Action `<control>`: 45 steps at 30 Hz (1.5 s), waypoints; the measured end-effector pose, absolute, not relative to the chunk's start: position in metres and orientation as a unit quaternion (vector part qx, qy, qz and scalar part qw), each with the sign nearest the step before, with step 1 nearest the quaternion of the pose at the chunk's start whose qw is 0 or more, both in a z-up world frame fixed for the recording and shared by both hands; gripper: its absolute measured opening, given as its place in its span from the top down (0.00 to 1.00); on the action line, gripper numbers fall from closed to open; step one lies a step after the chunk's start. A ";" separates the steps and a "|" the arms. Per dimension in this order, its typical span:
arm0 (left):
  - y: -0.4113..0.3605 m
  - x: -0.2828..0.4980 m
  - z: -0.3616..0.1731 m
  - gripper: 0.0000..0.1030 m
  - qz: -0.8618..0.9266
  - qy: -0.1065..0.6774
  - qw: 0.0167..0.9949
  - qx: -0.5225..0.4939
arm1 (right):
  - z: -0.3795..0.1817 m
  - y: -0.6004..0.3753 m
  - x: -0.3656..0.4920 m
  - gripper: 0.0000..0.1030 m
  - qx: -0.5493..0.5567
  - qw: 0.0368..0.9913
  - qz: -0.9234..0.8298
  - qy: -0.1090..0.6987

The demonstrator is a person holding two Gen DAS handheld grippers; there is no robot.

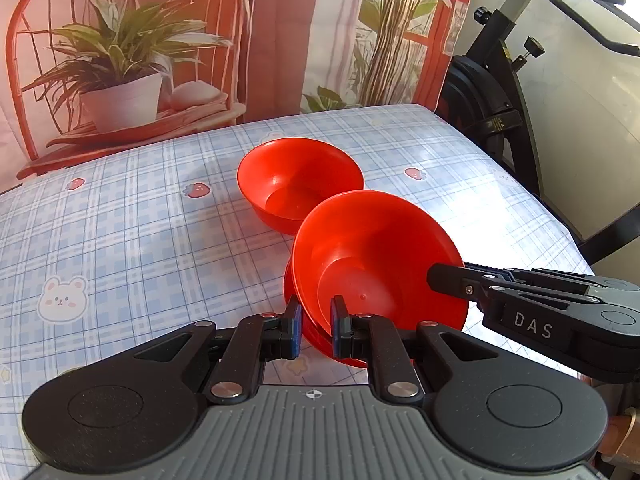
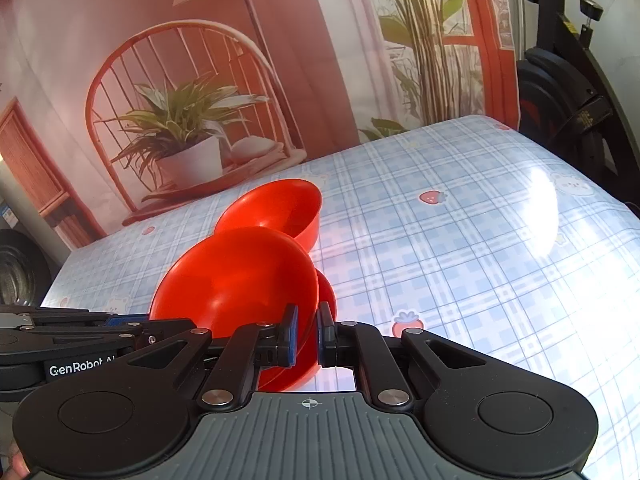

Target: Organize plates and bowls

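Note:
A red bowl [image 1: 376, 256] is tilted above a second red bowl [image 1: 316, 336] nested under it. My left gripper [image 1: 316, 326] is shut on the near rims of this pair. My right gripper [image 2: 307, 334] is shut on the tilted bowl's right rim [image 2: 240, 280]; it also shows in the left wrist view [image 1: 440, 276]. A third red bowl [image 1: 298, 184] stands upright on the table just behind; it also shows in the right wrist view [image 2: 280, 210].
The table carries a blue plaid cloth [image 1: 120, 240] with strawberry and bear prints. A printed backdrop [image 1: 160, 40] hangs behind it. An exercise bike [image 1: 500, 92] stands past the table's right edge.

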State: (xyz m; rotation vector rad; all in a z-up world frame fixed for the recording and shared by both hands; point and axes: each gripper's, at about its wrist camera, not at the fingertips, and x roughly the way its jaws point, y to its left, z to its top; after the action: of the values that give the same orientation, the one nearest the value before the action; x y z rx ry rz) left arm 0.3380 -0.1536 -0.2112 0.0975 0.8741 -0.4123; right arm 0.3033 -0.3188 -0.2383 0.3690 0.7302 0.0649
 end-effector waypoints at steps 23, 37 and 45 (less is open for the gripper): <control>-0.153 0.339 -0.214 0.67 -0.184 0.424 0.885 0.059 | -0.241 -0.319 0.297 0.80 0.170 0.920 0.035 0.351; -0.126 0.338 -0.168 0.63 -0.188 0.329 0.925 0.017 | -0.212 -0.330 0.293 0.68 0.148 0.942 0.079 0.291; -0.130 0.357 -0.170 0.63 -0.171 0.346 0.922 0.021 | -0.202 -0.330 0.311 0.61 0.106 0.950 0.091 0.279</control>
State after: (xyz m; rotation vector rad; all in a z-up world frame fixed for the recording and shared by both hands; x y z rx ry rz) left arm 0.3567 -0.1302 -0.1699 0.0421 0.7112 -0.3501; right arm 0.3107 -0.3301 -0.2021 0.2153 0.5671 0.1842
